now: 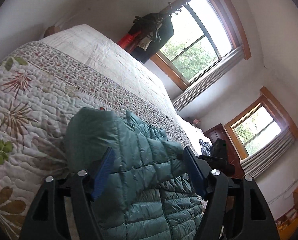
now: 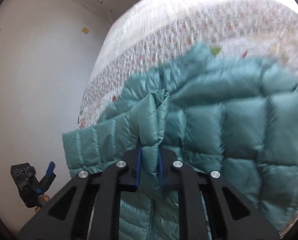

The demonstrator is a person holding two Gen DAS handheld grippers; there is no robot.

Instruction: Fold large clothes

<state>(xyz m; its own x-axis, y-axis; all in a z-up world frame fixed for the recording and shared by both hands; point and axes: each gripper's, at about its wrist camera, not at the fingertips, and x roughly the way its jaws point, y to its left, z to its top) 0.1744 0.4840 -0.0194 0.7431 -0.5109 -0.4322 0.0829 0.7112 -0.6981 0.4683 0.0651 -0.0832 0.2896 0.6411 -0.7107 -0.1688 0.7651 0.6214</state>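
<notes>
A teal quilted down jacket lay on the bed, spread over the floral quilt near the quilt's foot end, its zipper running up the middle of the front panel. The right gripper was clamped on a bunched fold of the jacket, its blue pads pressed against the puffed fabric on both sides, and the fold stood up from the rest of the jacket. That view was blurred toward the far side of the jacket. The left gripper stood with its jaws spread wide apart above the jacket, holding nothing, its blue pads on either side of a folded-over sleeve. From the right wrist view, the left gripper appeared off the jacket's left edge, against a white wall. Beyond the jacket, past the quilt's far edge, dark clothes hung on a coat rack beside a wood-framed window.
</notes>
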